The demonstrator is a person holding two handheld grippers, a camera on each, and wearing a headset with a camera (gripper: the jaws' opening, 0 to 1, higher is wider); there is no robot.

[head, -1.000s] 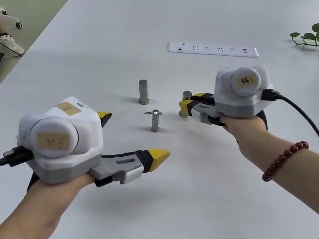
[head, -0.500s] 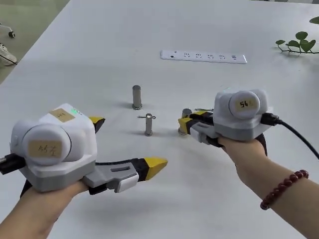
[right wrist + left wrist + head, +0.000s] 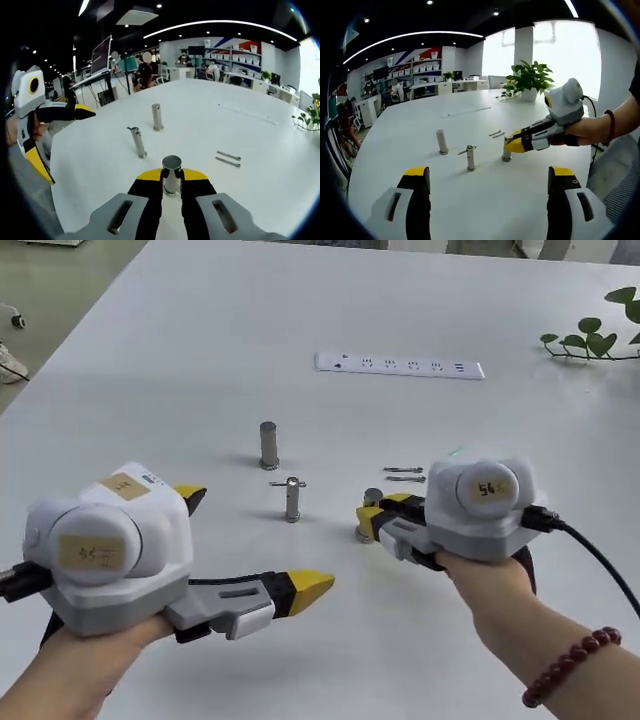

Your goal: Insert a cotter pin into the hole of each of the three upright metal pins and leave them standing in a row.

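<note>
Presently I am pinching the nearest metal pin (image 3: 171,162) upright on the bench (image 3: 200,340) in my right claw (image 3: 172,178), steadying it for a cotter pin (image 3: 403,469); my left claw (image 3: 488,172) is hovering wide, empty.

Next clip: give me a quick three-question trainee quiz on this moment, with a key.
1. True or false: the right gripper has its jaws shut on an upright metal pin.
2. The middle pin carries: A a cotter pin; B nothing; C a rubber band.
3. Fill in: ___ loose cotter pins lie on the table.
Key: 1 true; 2 A; 3 two.
</note>
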